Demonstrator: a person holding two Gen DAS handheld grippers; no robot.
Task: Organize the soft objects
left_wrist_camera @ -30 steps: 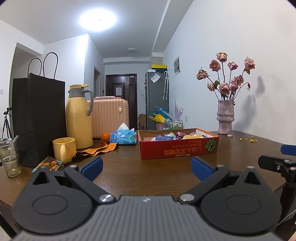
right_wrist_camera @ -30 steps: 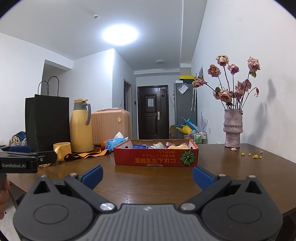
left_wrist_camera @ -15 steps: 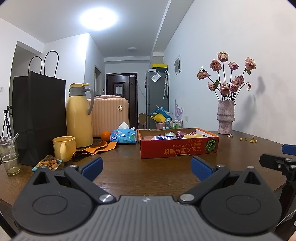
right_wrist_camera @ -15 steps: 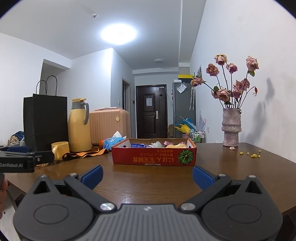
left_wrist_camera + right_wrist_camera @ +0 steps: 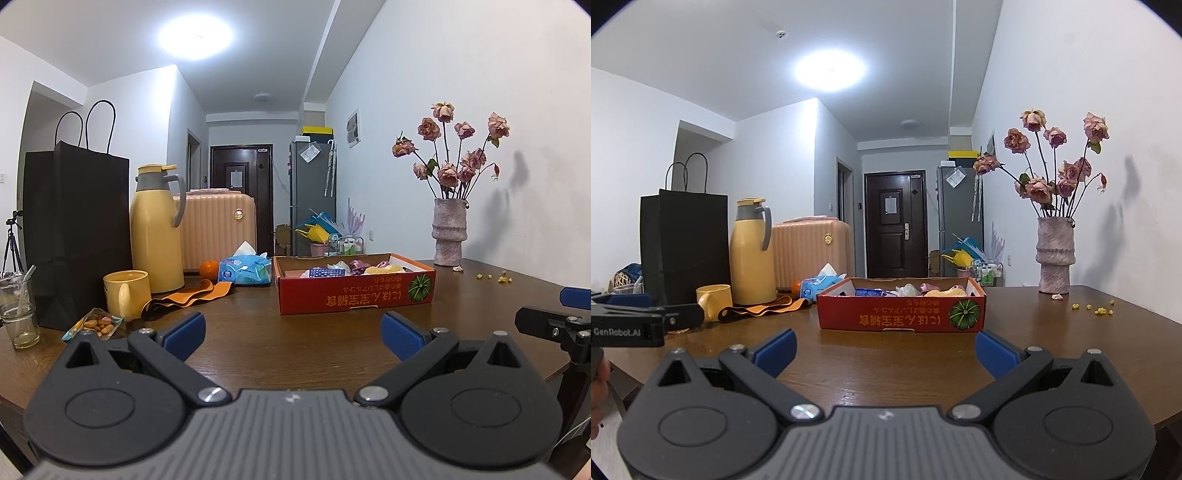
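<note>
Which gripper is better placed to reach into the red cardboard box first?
Probably the right gripper: the red cardboard box sits straight ahead of its open jaws. For the left gripper, also open, it lies off to the right.

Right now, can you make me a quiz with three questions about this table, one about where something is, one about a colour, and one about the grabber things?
1. Where is the orange fruit?
A. inside the red box
B. on the table between the yellow flask and the blue tissue pack
C. in the vase

2. What colour is the mug?
A. yellow
B. green
C. white

3. How are the two grippers?
A. both shut on cloth
B. one open, one shut
C. both open and empty

Answers:
1. B, it sits between the yellow flask and the blue tissue pack.
2. A, it matches the flask.
3. C, the left gripper and the right gripper show spread jaws holding nothing.
</note>
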